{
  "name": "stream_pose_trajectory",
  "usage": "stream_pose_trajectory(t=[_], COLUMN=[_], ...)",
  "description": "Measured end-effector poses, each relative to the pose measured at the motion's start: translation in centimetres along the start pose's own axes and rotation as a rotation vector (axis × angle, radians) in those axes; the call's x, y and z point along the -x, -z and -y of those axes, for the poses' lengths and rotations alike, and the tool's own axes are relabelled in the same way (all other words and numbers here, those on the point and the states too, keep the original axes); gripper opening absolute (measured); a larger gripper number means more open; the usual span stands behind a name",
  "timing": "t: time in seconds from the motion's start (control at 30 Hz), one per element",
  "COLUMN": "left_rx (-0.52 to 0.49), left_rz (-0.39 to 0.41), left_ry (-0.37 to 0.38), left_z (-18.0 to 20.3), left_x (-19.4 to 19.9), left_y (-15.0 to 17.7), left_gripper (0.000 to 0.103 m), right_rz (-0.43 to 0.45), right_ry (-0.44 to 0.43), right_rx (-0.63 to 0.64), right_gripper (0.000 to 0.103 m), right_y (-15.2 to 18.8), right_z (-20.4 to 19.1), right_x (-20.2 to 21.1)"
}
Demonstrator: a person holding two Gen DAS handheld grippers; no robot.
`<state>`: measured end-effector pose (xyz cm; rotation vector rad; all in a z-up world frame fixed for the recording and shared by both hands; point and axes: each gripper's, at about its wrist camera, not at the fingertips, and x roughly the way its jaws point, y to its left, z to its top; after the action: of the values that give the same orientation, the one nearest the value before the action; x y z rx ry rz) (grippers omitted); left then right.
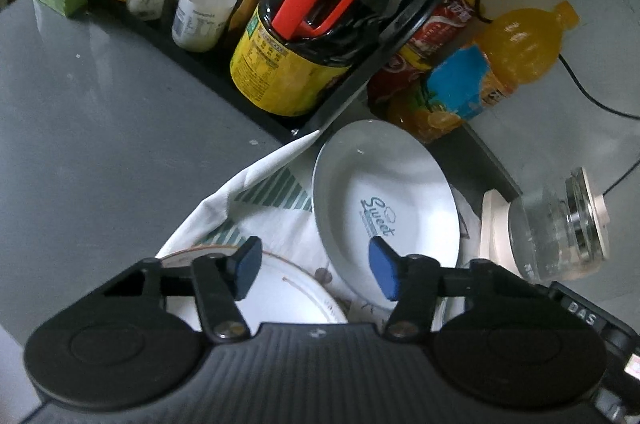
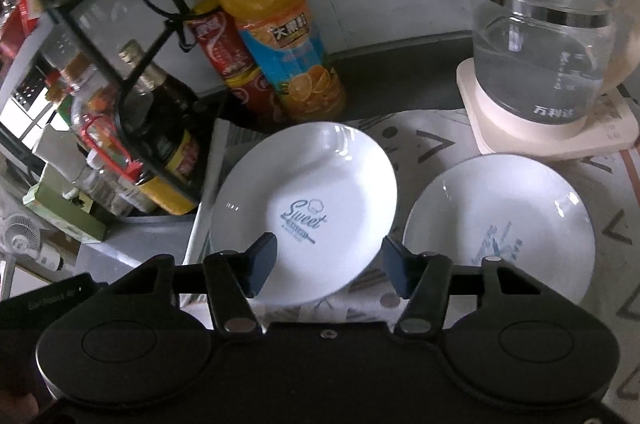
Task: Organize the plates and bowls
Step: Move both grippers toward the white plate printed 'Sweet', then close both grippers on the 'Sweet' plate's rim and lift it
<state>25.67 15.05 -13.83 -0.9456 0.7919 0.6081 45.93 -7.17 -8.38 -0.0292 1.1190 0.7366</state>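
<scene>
We hover the right gripper (image 2: 323, 263) over the near rim of the white round shallow plate printed "Sweet" (image 2: 304, 208), which lies on the patterned white cloth (image 2: 432, 140), and its jaws stand apart, gripping nothing. To its right sits a second white plate with a blue sketch (image 2: 500, 224), and the left gripper (image 1: 314, 270), jaws likewise released and empty, hangs between the "Sweet" plate and a gold-rimmed white plate (image 1: 288, 292) on the near left. To lift cleanly, we should probably straddle one plate's rim squarely before clenching.

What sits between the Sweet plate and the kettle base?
In the right wrist view, only patterned cloth lies between the Sweet plate and kettle base.
</scene>
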Motion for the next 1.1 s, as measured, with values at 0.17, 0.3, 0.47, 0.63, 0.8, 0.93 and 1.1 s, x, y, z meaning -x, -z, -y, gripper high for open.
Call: stream_pose_trajectory(t=[0.17, 0.3, 0.47, 0.63, 0.8, 0.93, 1.1], left_rx=[0.039, 0.076, 0.096, 0.104, 0.113, 0.118, 0.125], left_rz=[-0.012, -0.025, -0.038, -0.046, -0.056, -0.057, -0.053], left_ry=[0.008, 0.008, 0.007, -0.005, -0.021, -0.028, -0.028], left_z=[-0.3, -0.7, -0.8, -0.7, -0.6, -0.5, -0.6], left_x=[-2.4, -4.3, -6.5, -8.3, -9.5, -9.9, -10.2], left_y=[-0.8, -1.3, -1.9, -2.1, -2.0, -2.0, -1.9], left_gripper=[0.039, 0.031, 0.029, 0.025, 0.023, 0.020, 0.018], right_rz=[-0.031, -0.053, -0.065, -0.084, -0.105, -0.089, -0.066], right_ry=[0.034, 0.049, 0.072, 0.078, 0.051, 0.059, 0.092], right_rx=[-0.003, 0.031, 0.022, 0.018, 0.012, 0.008, -0.013], right_gripper=[0.037, 0.035, 0.029, 0.020, 0.013, 0.014, 0.015], right_y=[-1.7, -2.6, -3.6, -4.0, -4.3, -5.0, -5.9], right_z=[0.6, 0.4, 1.0, 2.2, 2.6, 2.5, 3.5], right_x=[-2.5, -4.6, -7.1, -9.4, -11.0, -10.9, -10.6])
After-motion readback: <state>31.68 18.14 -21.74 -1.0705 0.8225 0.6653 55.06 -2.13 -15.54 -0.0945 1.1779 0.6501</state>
